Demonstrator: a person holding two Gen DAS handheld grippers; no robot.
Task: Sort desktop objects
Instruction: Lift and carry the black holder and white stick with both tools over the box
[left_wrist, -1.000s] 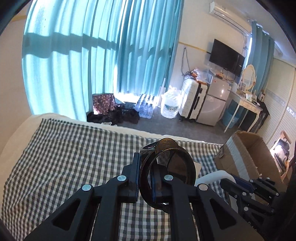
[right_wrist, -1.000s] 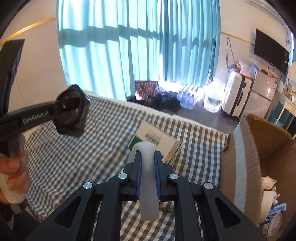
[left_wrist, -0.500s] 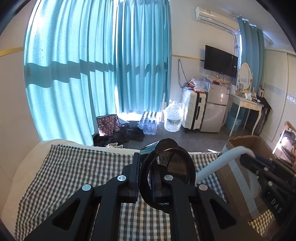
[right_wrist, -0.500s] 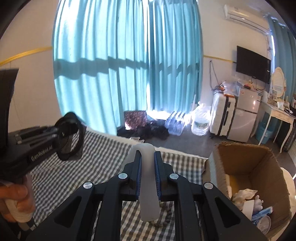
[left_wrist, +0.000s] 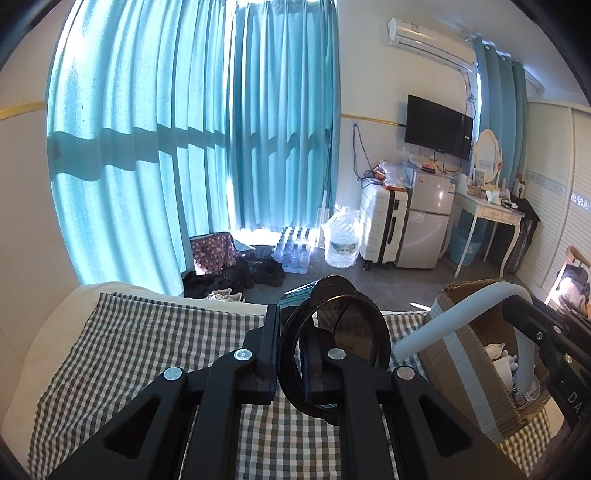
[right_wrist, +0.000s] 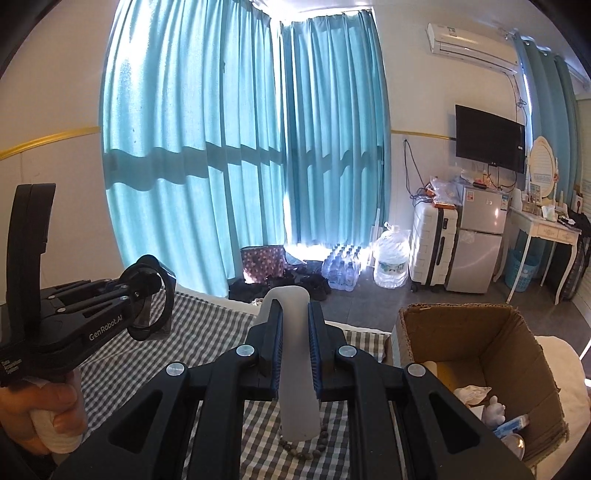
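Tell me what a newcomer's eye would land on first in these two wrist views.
Probably the two loaded grippers in the foreground: the left gripper shut on a dark round ring-shaped object, the right gripper shut on a pale white curved tube, both above the checked cloth. Next, the sunlit teal curtains filling the background, and the open cardboard box of small items at right.
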